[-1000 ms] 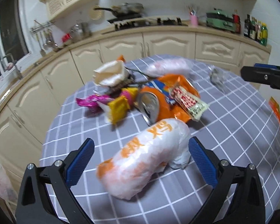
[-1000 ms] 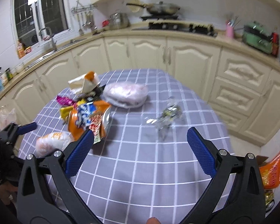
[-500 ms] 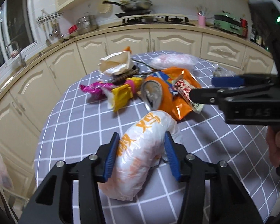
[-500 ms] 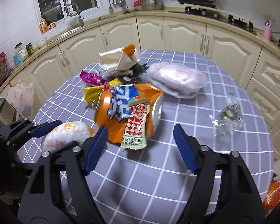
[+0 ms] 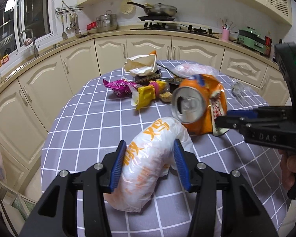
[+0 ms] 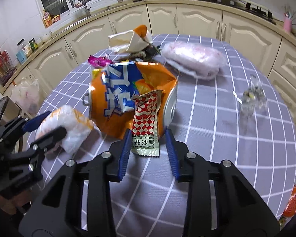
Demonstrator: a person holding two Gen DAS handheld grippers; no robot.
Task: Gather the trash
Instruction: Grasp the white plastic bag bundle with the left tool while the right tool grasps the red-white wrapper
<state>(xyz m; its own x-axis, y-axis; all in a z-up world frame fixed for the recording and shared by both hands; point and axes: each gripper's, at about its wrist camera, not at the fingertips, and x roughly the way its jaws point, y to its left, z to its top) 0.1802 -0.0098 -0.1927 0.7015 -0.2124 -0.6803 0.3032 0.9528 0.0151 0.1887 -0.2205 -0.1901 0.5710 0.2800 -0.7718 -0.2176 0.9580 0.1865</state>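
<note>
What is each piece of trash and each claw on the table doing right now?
White plastic bag with orange writing: lying down, squeezed by left claw.
Crushed orange soda can: on its side, opened.
Red-and-white checkered sauce packet: leaning on the can, between closing right claw.
Pink plastic-wrapped bundle: lying untouched.

A home kitchen: cream cabinets (image 5: 112,51), a gas hob (image 5: 173,26) with pan (image 5: 157,8), a sink tap (image 5: 32,39).

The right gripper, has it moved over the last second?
Yes. The right gripper went from the bare checked tablecloth to the ketchup sachet, jaws closing around it.
</note>
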